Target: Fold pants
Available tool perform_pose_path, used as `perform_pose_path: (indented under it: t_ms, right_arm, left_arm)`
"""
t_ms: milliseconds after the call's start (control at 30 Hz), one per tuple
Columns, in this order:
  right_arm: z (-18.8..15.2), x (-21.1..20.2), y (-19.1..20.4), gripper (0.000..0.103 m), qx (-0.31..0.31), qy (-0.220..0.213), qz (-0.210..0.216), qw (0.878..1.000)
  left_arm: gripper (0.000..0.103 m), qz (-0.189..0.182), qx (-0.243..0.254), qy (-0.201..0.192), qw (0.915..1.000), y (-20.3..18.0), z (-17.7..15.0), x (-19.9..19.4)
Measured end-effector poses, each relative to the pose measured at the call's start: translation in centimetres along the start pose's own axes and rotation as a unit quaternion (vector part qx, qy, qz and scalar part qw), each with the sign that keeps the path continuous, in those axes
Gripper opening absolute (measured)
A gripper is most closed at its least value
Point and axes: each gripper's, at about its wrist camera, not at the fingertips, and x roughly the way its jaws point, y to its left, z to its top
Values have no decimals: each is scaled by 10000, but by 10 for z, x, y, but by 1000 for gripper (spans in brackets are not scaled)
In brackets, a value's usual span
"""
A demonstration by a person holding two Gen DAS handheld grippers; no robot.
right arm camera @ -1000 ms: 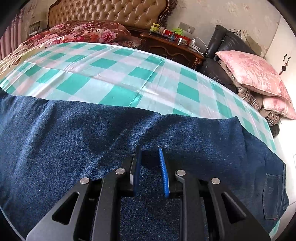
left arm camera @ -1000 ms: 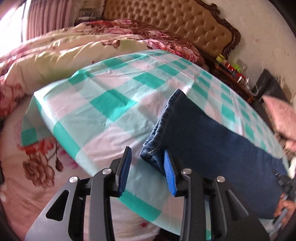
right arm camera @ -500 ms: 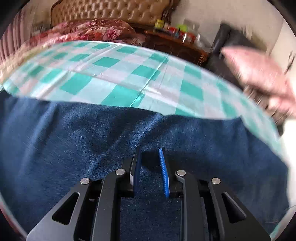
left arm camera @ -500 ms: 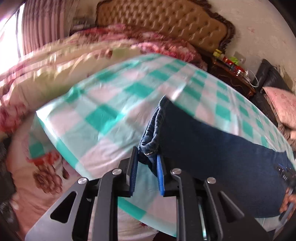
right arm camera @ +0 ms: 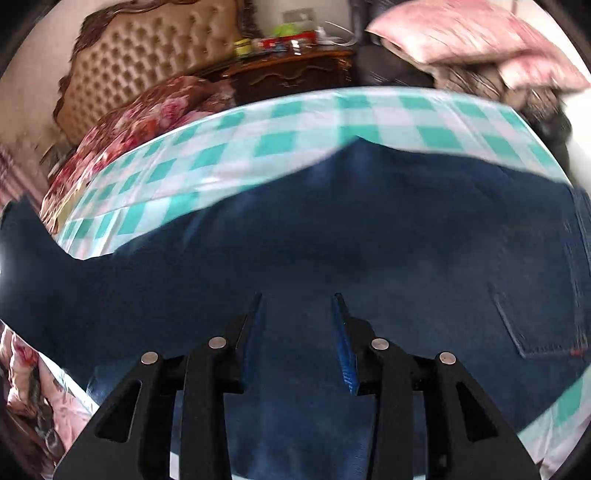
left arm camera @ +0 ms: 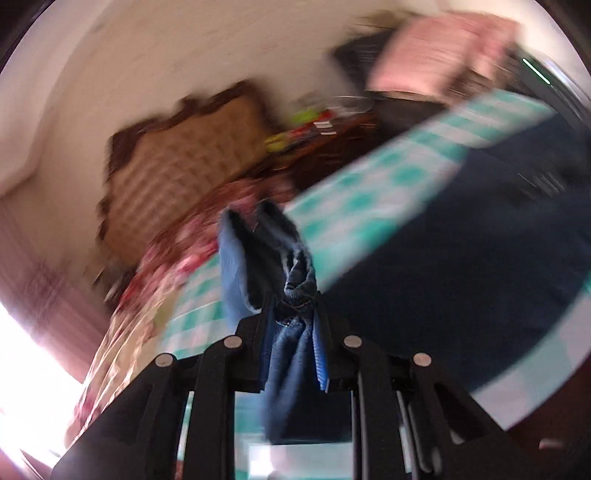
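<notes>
Now, change: the left tongs (left arm camera: 291, 325), a second ago spread beside the hem on the cloth, pinch the pants (right arm camera: 332, 236) by it and have swung it up at 12 o'clock.
Right tongs (right arm camera: 297, 325): opening, pads clear of the denim beneath them; earlier nearly together.
Meaning: probably the leg end is being carried over toward the waist, pocket at 3 o'clock.
Surface: pants lie across the green checked cloth (right arm camera: 280, 140).
Room: tufted headboard (right arm camera: 147, 55) at 11 o'clock, pink pillow (right arm camera: 461, 33) at 1.
</notes>
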Motion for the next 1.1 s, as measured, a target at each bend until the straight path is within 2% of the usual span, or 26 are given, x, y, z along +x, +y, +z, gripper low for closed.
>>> perform_pose_path:
  t_ms: [67, 133, 200, 267, 433, 500, 667, 700, 733, 767, 800, 833, 867, 900, 1000, 1033, 1100]
  right_arm:
    - [-5, -2, -15, 37, 151, 88, 25, 9998]
    - [-12, -6, -24, 37, 186, 134, 28, 9997]
    - [-14, -7, -27, 37, 171, 157, 33, 9997]
    - [-16, -5, -30, 37, 207, 223, 71, 9995]
    - [-18, 1, -15, 37, 222, 436, 515, 9975]
    - [-19, 1, -6, 37, 130, 490, 643, 9966]
    - [-21, 0, 10, 37, 32, 642, 790, 9948]
    - [-21, 0, 11, 37, 37, 687, 861, 9939]
    - [-21, 0, 13, 37, 76, 766, 1011, 9919]
    - [-21, 0, 14, 37, 134, 827, 1131, 9900]
    - [-20, 0, 14, 39, 217, 898, 1271, 9876]
    - [-18, 1, 13, 43, 381, 1025, 1473, 9830]
    - [-16, 3, 13, 57, 545, 1128, 1630, 9786]
    - [-14, 4, 14, 66, 630, 1169, 1730, 9759]
    - [-5, 16, 25, 67, 969, 1583, 2445, 9517]
    - [-1, 23, 33, 67, 1091, 1793, 2738, 9386]
    - [4, 34, 46, 67, 1243, 2046, 3030, 9224]
  left_arm:
    - [24, -290, 475, 35, 9984, -65, -11, 5]
    - [29, -236, 830, 68, 9962, -103, -26, 9]
    - [54, 3, 798, -23, 9968, -113, -36, 6]
    - [60, 262, 573, -153, 9979, -107, -41, 0]
    - [60, 369, 599, -23, 9975, -96, -48, 8]
    - [57, 194, 635, 15, 9978, -96, -49, 10]
    - [57, -51, 700, -29, 9975, -94, -39, 23]
    - [53, -157, 663, -14, 9977, -95, -39, 24]
    - [39, -283, 622, 11, 9977, -93, -38, 27]
    - [21, -429, 560, 49, 9975, -90, -36, 31]
    - [21, -434, 457, -12, 9980, -88, -36, 29]
    - [21, -461, 348, -100, 9983, -84, -35, 24]
    - [21, -527, 184, -209, 9982, -78, -34, 19]
    - [21, -559, 28, -263, 9981, -72, -33, 15]
    - [21, -689, -414, -336, 9962, -50, -27, 10]
    - [21, -673, -461, -353, 9960, -46, -26, 9]
    - [21, -740, -601, -379, 9947, -38, -24, 7]
